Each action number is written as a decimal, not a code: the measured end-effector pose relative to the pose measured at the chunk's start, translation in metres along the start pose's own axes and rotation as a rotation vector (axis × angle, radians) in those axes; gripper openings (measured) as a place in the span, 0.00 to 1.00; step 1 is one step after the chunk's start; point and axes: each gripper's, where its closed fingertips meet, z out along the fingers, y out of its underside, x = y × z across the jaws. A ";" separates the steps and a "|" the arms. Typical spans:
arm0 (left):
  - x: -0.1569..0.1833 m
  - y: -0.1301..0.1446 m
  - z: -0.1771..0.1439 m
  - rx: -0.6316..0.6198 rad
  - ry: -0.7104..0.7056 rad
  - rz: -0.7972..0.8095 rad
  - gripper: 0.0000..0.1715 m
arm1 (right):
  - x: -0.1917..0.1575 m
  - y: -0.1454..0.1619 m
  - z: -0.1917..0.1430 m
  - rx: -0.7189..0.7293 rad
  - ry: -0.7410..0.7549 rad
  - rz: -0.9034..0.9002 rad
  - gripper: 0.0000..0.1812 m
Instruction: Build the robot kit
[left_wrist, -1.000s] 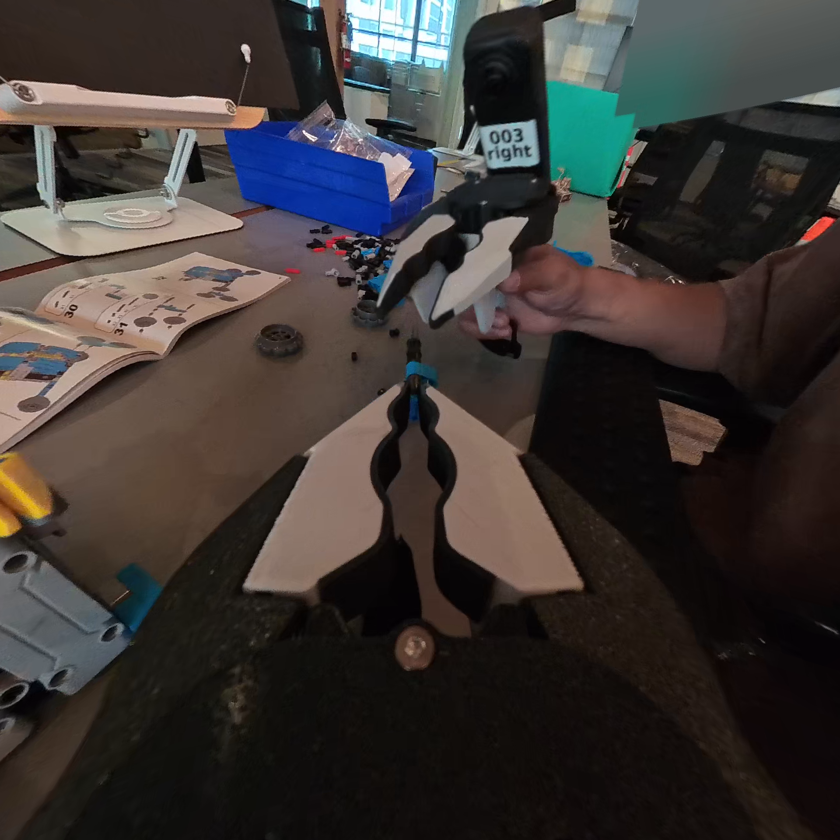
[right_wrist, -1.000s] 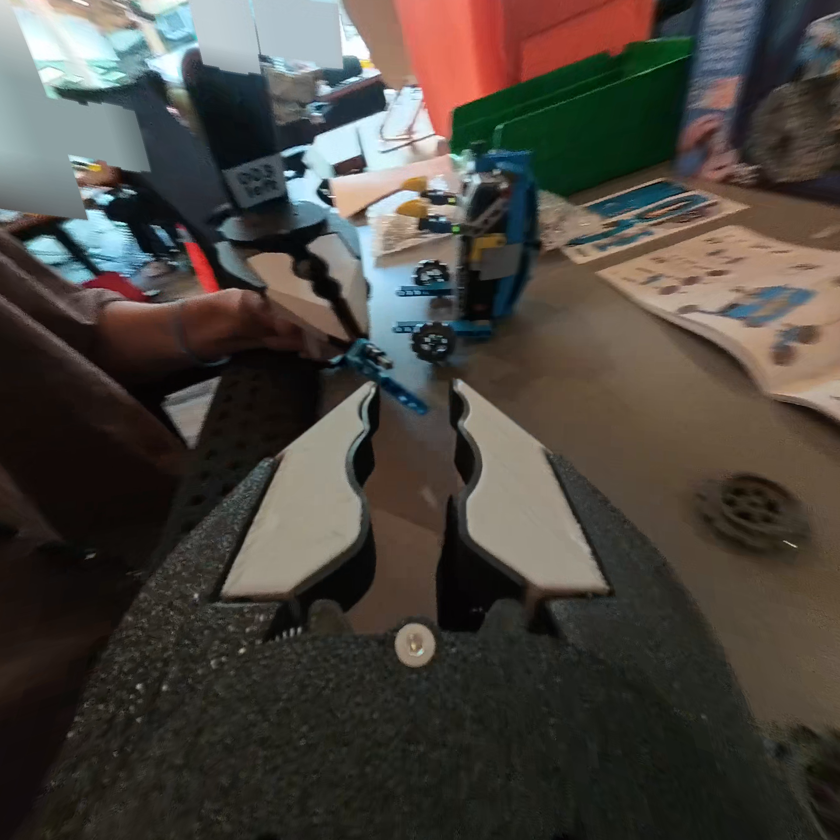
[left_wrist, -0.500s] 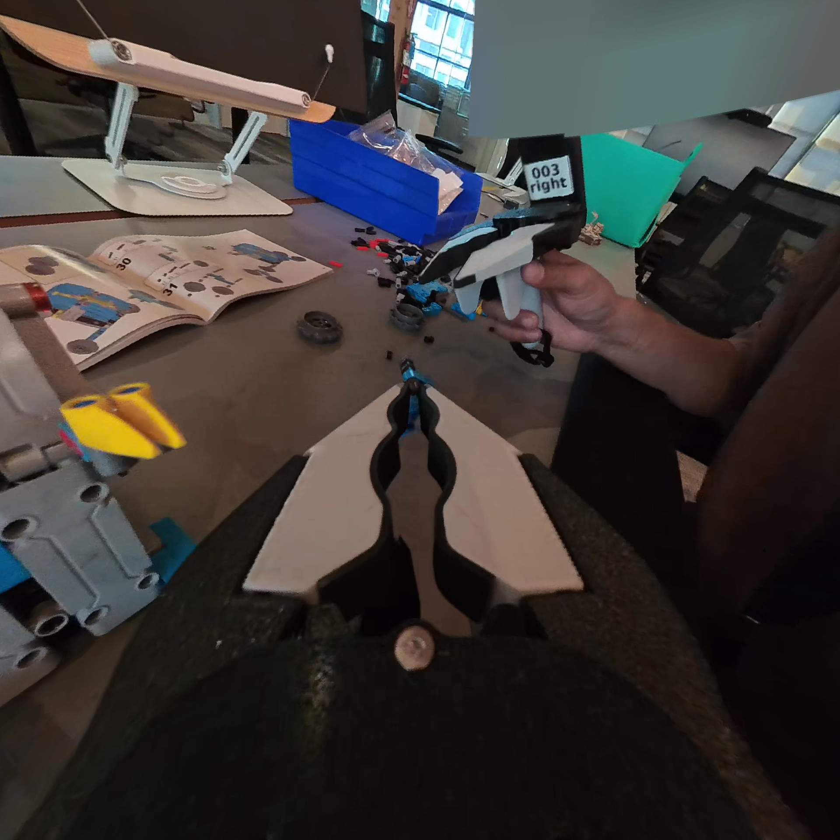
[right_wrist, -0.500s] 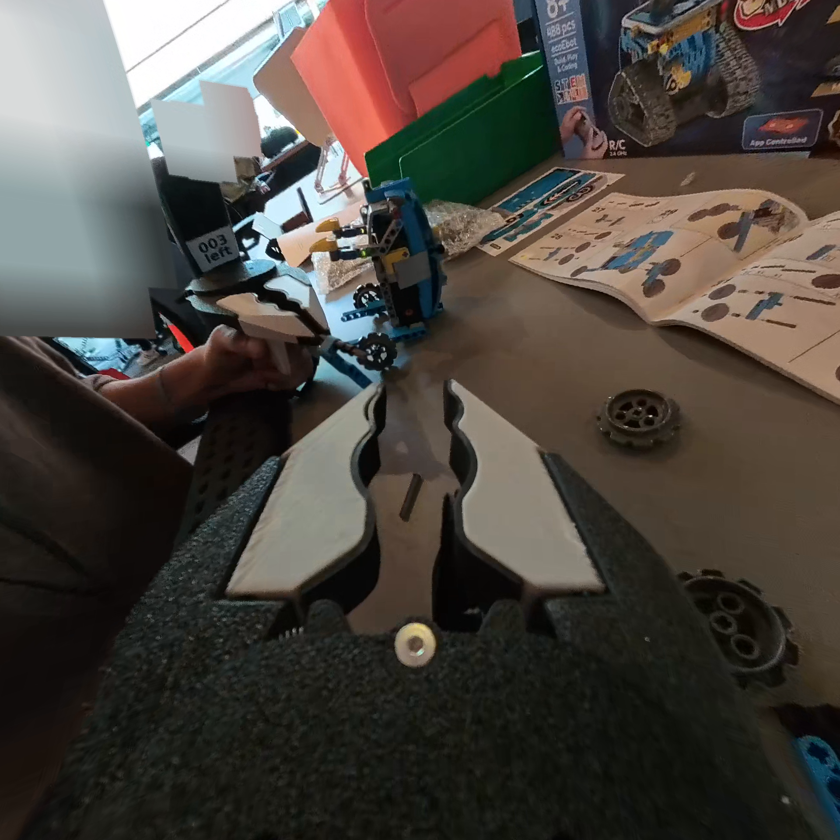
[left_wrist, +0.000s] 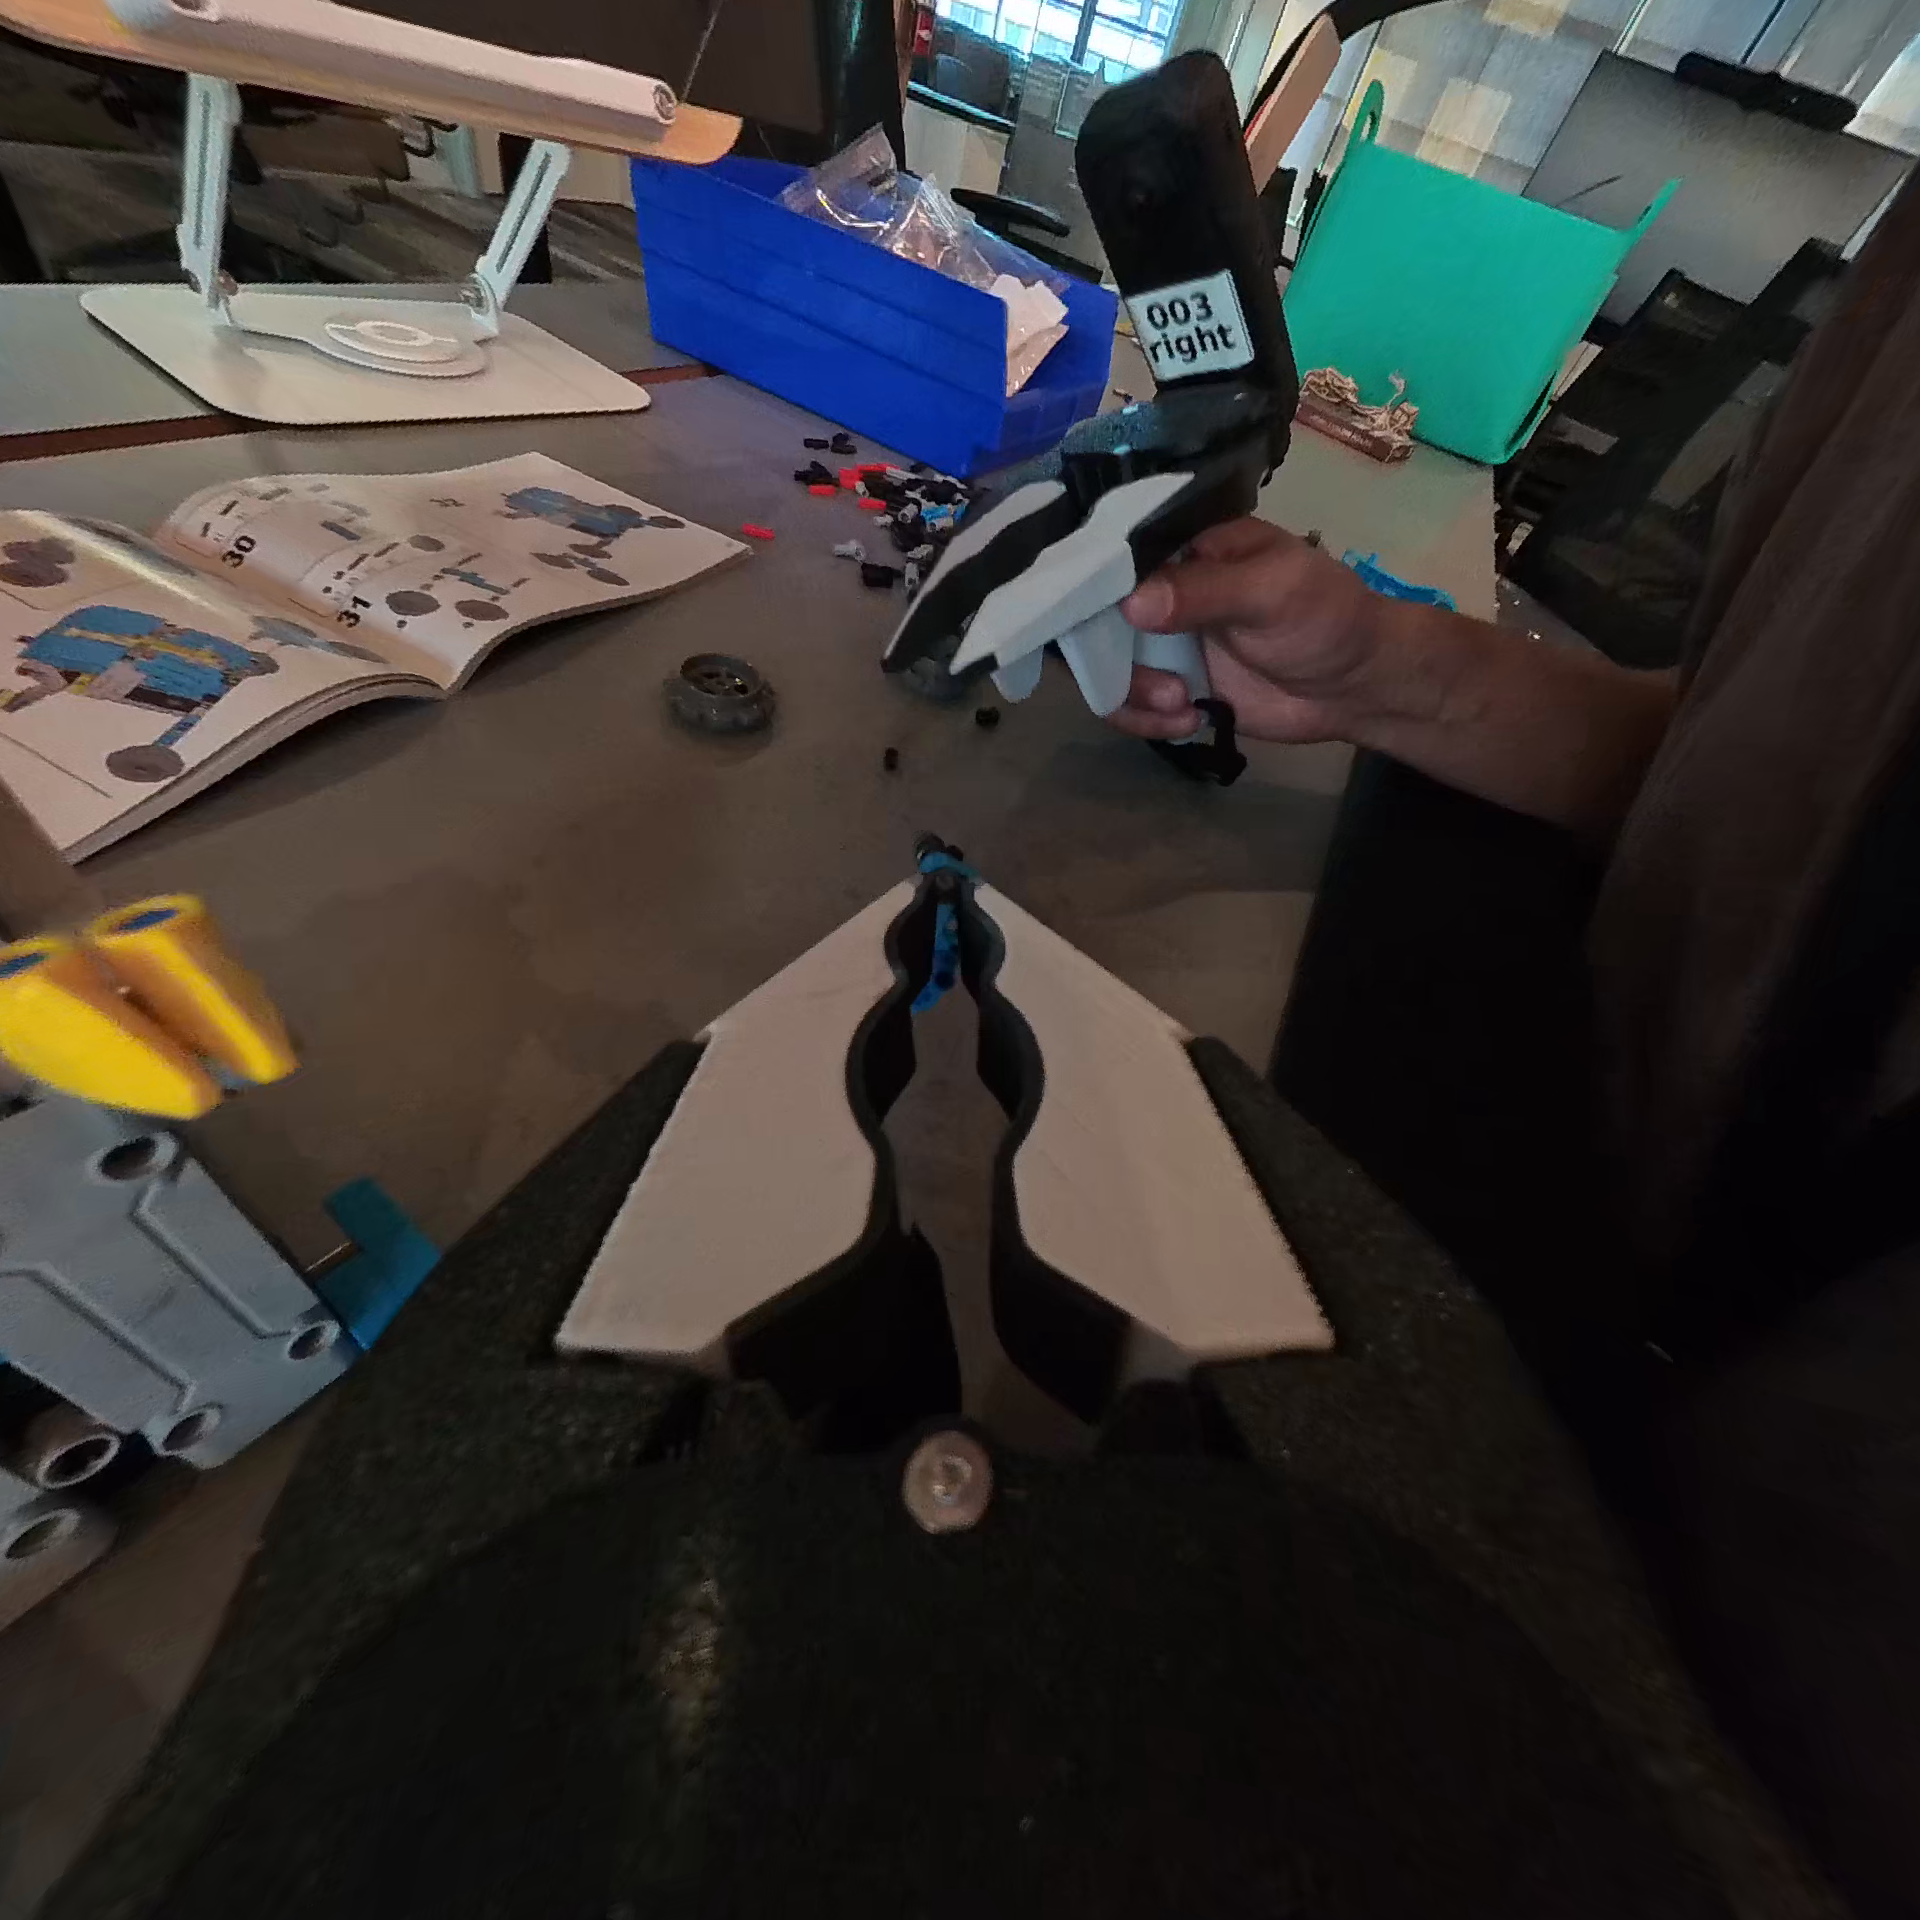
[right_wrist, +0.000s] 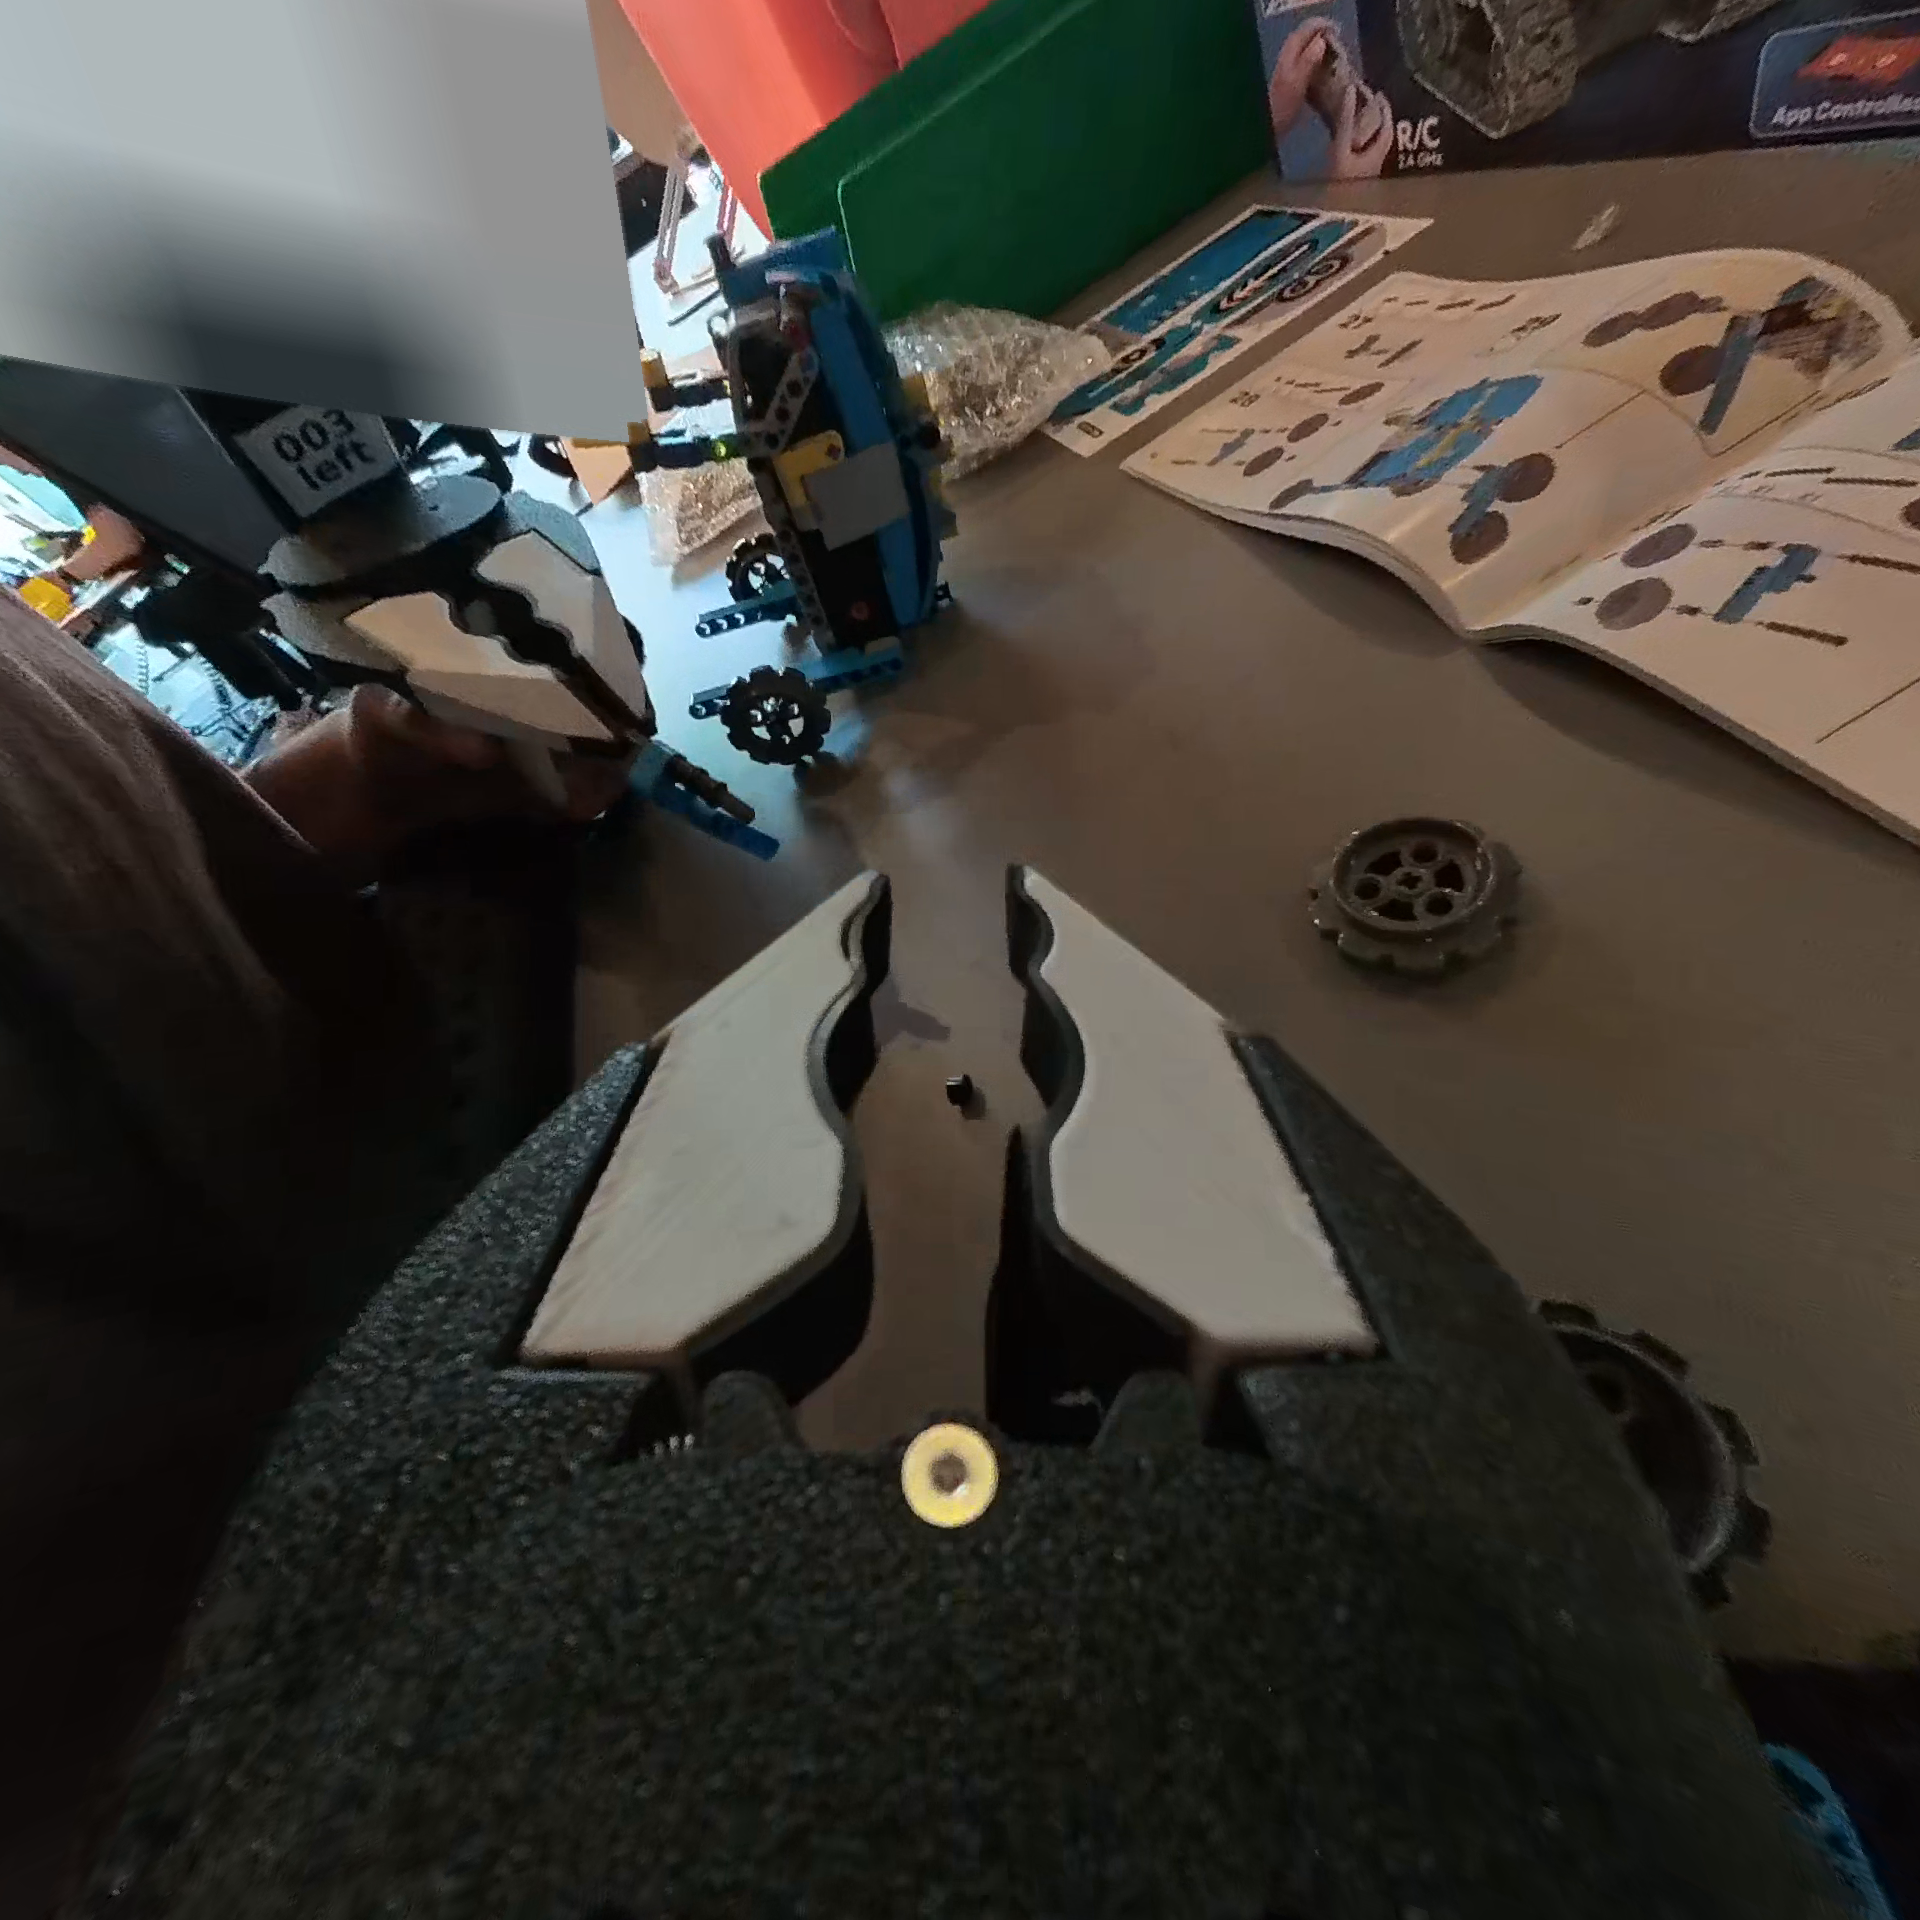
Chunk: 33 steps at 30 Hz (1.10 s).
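Observation:
My left gripper (left_wrist: 943, 902) is shut on a thin blue beam (left_wrist: 940, 940) with a dark pin at its tip, held just above the grey table (left_wrist: 520, 914). It also shows in the right wrist view (right_wrist: 623, 732), with the blue beam (right_wrist: 717, 821) sticking out. My right gripper (right_wrist: 951, 881) is open and empty, low over the table, with a small black pin (right_wrist: 961, 1093) lying between its fingers. In the left wrist view the right gripper (left_wrist: 925, 652) points down at a dark wheel that it mostly hides.
A dark toothed wheel (right_wrist: 1408, 909) (left_wrist: 719, 694) lies loose; another wheel (right_wrist: 1652, 1444) is beside my right gripper. A blue brick model (right_wrist: 831, 468) stands upright. An open instruction booklet (left_wrist: 312, 603), a pile of small parts (left_wrist: 894, 499), a blue bin (left_wrist: 862, 312) and a white stand (left_wrist: 364, 343) lie beyond. The left gripper's tips are roughly 11 cm from the right gripper's.
My right gripper has pulled away from the left gripper's beam and dropped low over the table by the wheels. My left gripper stays shut on the blue beam.

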 end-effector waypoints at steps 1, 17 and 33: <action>-0.001 -0.001 -0.001 0.006 0.000 -0.010 0.02 | -0.001 0.001 0.001 -0.005 -0.008 0.003 0.12; -0.005 -0.002 -0.003 0.019 0.001 -0.047 0.02 | 0.000 0.001 -0.002 0.010 -0.030 0.055 0.11; -0.002 -0.009 -0.008 0.071 0.051 -0.090 0.02 | -0.035 -0.007 -0.001 0.033 -0.144 -0.038 0.18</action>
